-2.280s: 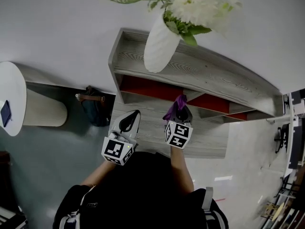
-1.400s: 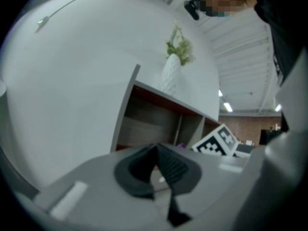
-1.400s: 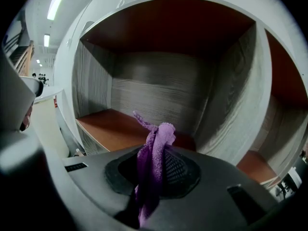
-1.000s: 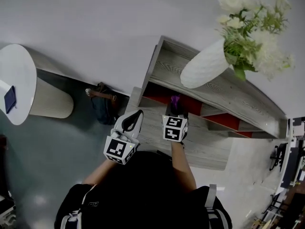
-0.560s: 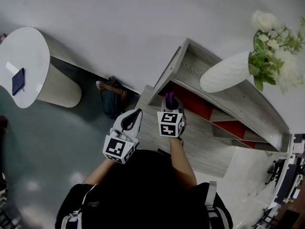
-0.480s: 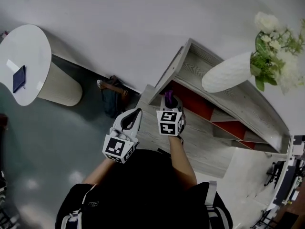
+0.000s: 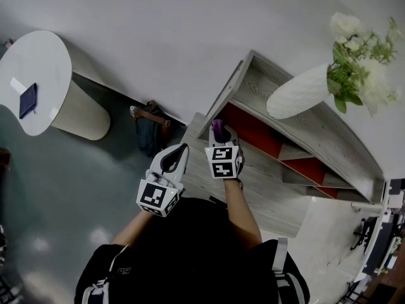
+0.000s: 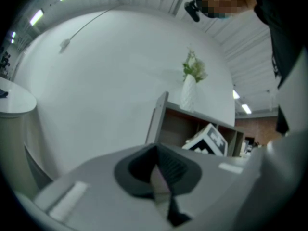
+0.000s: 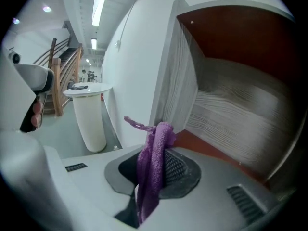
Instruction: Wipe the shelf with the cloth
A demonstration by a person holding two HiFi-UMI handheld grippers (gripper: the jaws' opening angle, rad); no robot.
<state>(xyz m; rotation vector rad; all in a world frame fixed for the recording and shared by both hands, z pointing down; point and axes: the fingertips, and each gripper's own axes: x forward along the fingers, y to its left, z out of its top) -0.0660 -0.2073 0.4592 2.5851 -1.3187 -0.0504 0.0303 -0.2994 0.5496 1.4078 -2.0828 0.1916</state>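
A grey wood-grain shelf unit (image 7: 297, 122) with a red back panel (image 7: 253, 132) stands against the white wall. My right gripper (image 7: 219, 136) is shut on a purple cloth (image 9: 153, 170), whose tip (image 7: 218, 129) sits at the left end of the red compartment. In the right gripper view the cloth hangs pinched between the jaws, right by the shelf's left side panel (image 9: 180, 88). My left gripper (image 7: 175, 158) is shut with nothing in it and hangs left of the right one, off the shelf. The shelf (image 8: 192, 129) lies ahead in the left gripper view.
A white vase (image 7: 302, 90) of white flowers stands on the shelf top. A round white table (image 7: 28, 84) with a dark phone is at the left. A dark bag (image 7: 150, 135) sits on the floor by the wall, left of the shelf.
The view has swung left along the shelf. My right gripper and the cloth have gone from the middle of the red compartment to its left end. The left gripper has kept its place.
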